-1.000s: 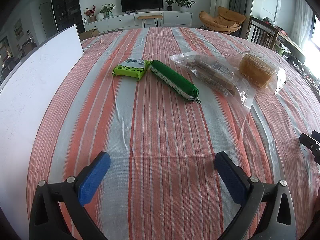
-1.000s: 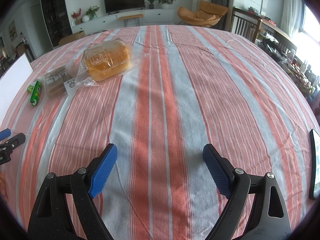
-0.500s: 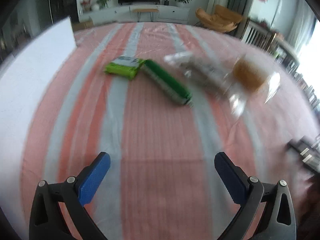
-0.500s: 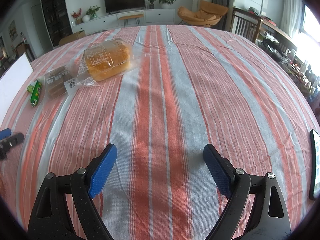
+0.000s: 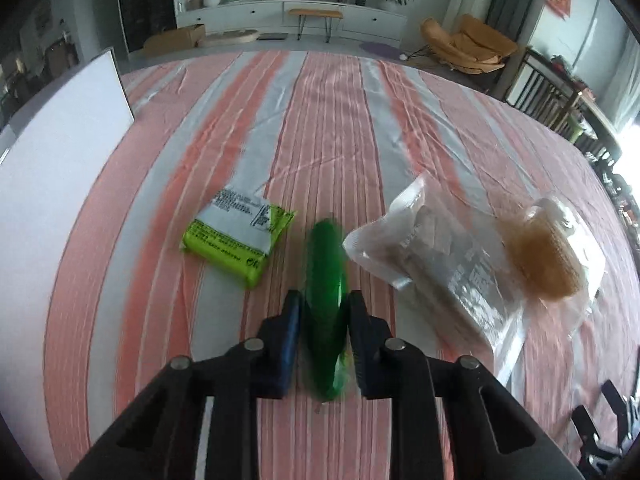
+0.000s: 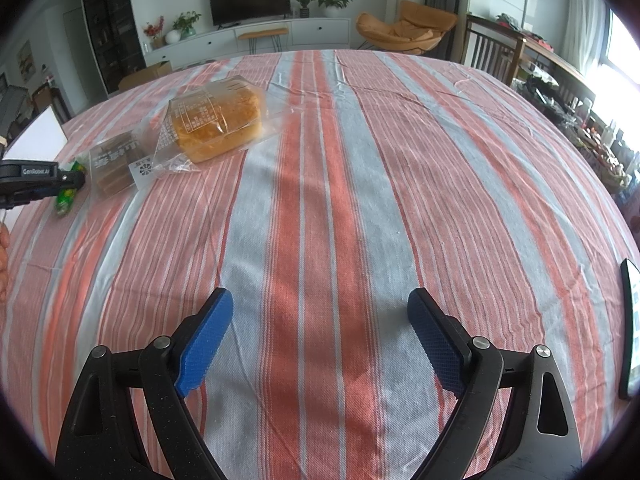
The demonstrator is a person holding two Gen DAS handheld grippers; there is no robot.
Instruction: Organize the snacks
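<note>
While its jaws close around the green sausage (image 5: 325, 280) on the striped table (image 5: 328, 128), the left gripper (image 5: 323, 320) should pinch mid-length and lift straight up, so the slippery tube does not pivot. Just left lies a lime packet (image 5: 236, 240); just right, a clear biscuit bag (image 5: 436, 264), then a bagged cake (image 5: 548, 256). Farther left stands a white board (image 5: 52, 168). The right gripper (image 6: 320, 340) hangs spread apart over bare cloth, with open room around it.
</note>
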